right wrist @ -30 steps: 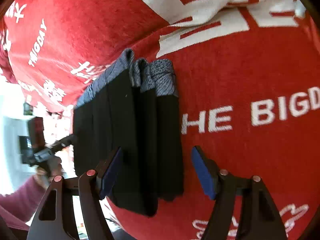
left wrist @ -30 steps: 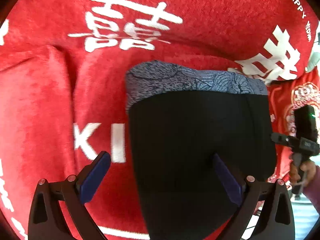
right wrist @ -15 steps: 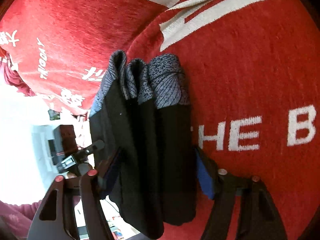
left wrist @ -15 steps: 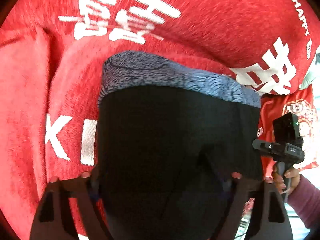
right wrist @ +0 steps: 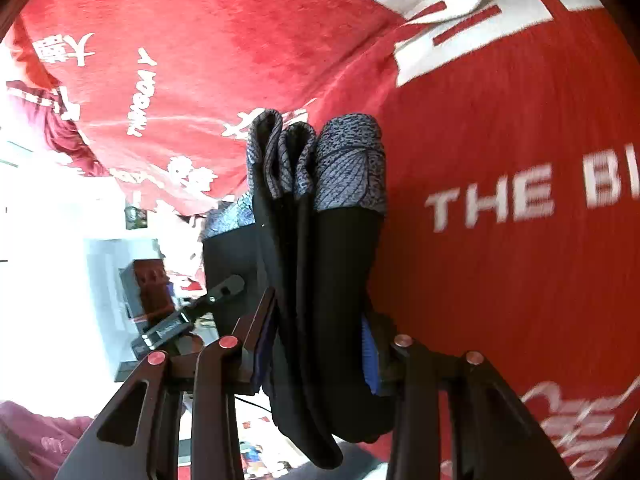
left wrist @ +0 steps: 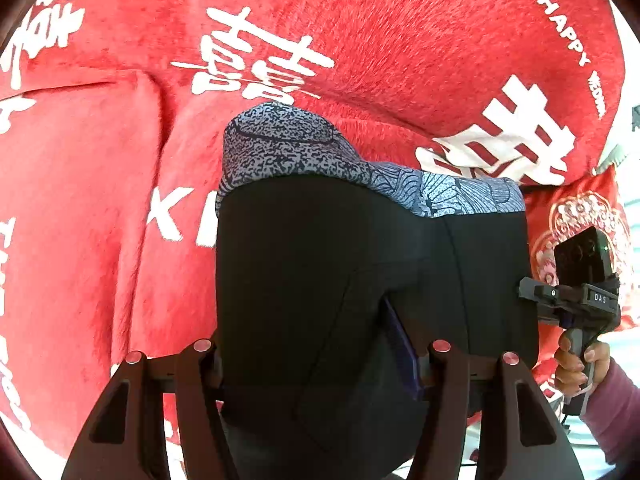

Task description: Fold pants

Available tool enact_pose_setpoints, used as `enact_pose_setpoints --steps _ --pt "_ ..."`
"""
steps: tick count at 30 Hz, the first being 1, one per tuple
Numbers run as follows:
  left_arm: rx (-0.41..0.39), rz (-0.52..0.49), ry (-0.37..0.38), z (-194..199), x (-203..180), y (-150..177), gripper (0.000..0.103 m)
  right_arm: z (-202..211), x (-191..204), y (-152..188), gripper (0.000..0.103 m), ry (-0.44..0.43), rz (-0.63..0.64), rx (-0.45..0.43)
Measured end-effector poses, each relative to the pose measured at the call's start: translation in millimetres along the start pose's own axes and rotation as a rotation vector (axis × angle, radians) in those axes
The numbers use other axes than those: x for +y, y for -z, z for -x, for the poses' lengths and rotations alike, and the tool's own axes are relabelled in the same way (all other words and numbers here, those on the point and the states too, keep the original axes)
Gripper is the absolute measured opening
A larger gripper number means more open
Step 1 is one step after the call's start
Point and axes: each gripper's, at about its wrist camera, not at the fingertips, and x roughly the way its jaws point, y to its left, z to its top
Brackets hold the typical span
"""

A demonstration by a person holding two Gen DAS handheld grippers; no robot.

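The folded black pants (left wrist: 360, 272) with a grey-blue patterned waistband lie as a thick stack on the red blanket (left wrist: 380, 20). My left gripper (left wrist: 316, 356) is closed on the near edge of the stack, the cloth bulging between the fingers. In the right wrist view the same pants (right wrist: 320, 280) show several folded layers on edge, and my right gripper (right wrist: 320, 344) pinches them from both sides. The right gripper also shows at the right edge of the left wrist view (left wrist: 576, 300), held by a hand.
The red blanket (right wrist: 500, 240) with white lettering covers the whole surface, with a raised fold (left wrist: 132, 100) at the left. Its edge (right wrist: 132, 200) drops off at the left of the right wrist view, with bright floor and clutter beyond.
Both grippers moved in over the folded pants and closed on them; the stack now sits between the fingers and looks lifted and bunched.
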Motion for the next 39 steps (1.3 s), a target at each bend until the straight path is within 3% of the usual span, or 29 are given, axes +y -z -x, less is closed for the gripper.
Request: enact_pose_setpoints --steps 7,8,10,12,14,16,19,23,26,35,38,39 --pt "0.055 -0.037 -0.038 -13 28 25 0.064 -21 -15 50 0.040 -0.007 -0.074 -0.043" --pt "0.062 -0.047 -0.058 -21 34 29 0.067 -27 -21 53 0.040 0.014 -0.080 -0.039" --pt "0.048 -0.049 -0.080 -29 47 35 0.085 -39 -26 58 0.043 0.082 -0.064 -0.036" --pt "0.022 -0.045 -0.060 -30 57 37 0.093 -46 -30 62 0.050 0.159 -0.026 -0.049" --pt "0.020 -0.053 -0.055 -31 59 37 0.093 -48 -34 62 0.062 0.202 -0.024 -0.055" --pt "0.016 -0.079 -0.090 -30 56 37 0.100 -48 -31 63 0.064 0.220 -0.023 -0.067" --pt "0.023 -0.091 -0.125 -28 55 36 0.100 -46 -13 67 0.071 0.341 0.025 -0.095" --pt "-0.001 -0.144 -0.233 -11 43 44 0.100 -39 15 75 0.074 0.507 0.101 -0.127" --pt "0.007 -0.163 -0.266 0 39 53 0.100 -33 24 86 0.079 0.589 0.123 -0.141" --pt "0.053 -0.169 -0.392 19 33 84 0.100 -10 43 126 0.084 0.681 0.033 -0.204" --pt "0.032 -0.174 -0.431 36 24 93 0.100 -7 59 139 0.095 0.719 0.038 -0.217" --pt "0.030 -0.167 -0.428 43 21 95 0.100 -7 64 143 0.103 0.725 0.042 -0.217"
